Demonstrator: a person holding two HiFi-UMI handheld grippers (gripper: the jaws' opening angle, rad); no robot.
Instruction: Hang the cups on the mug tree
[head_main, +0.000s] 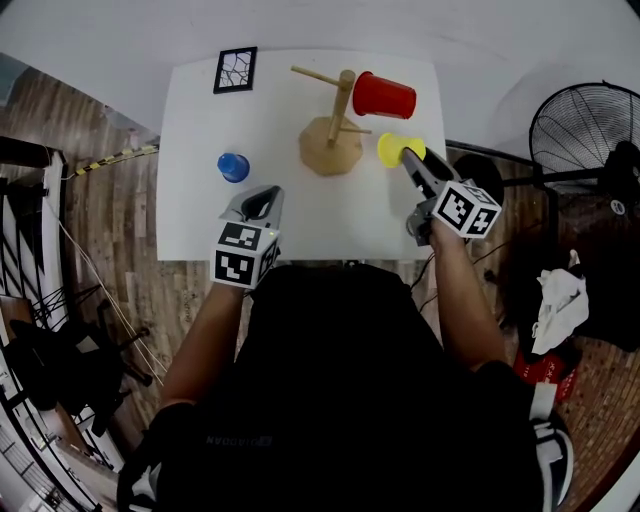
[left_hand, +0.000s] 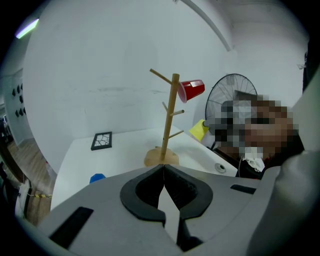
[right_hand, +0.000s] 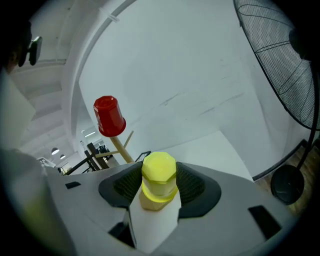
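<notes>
The wooden mug tree (head_main: 332, 140) stands at the back middle of the white table (head_main: 200, 225). A red cup (head_main: 383, 96) hangs on its upper right peg. Just right of the tree's base, my right gripper (head_main: 412, 162) is shut on a yellow cup (head_main: 392, 149). In the right gripper view the yellow cup (right_hand: 159, 175) sits between the pads, with the red cup (right_hand: 109, 116) and tree (right_hand: 120, 147) to the left beyond. A blue cup (head_main: 233, 166) stands on the table's left. My left gripper (head_main: 262, 202) hovers near the front edge, shut with nothing in it (left_hand: 163, 172).
A black-framed picture (head_main: 236, 70) lies at the table's back left corner. A standing fan (head_main: 585, 130) is on the floor to the right of the table. The wall runs right behind the table. Wooden floor and a dark rack lie to the left.
</notes>
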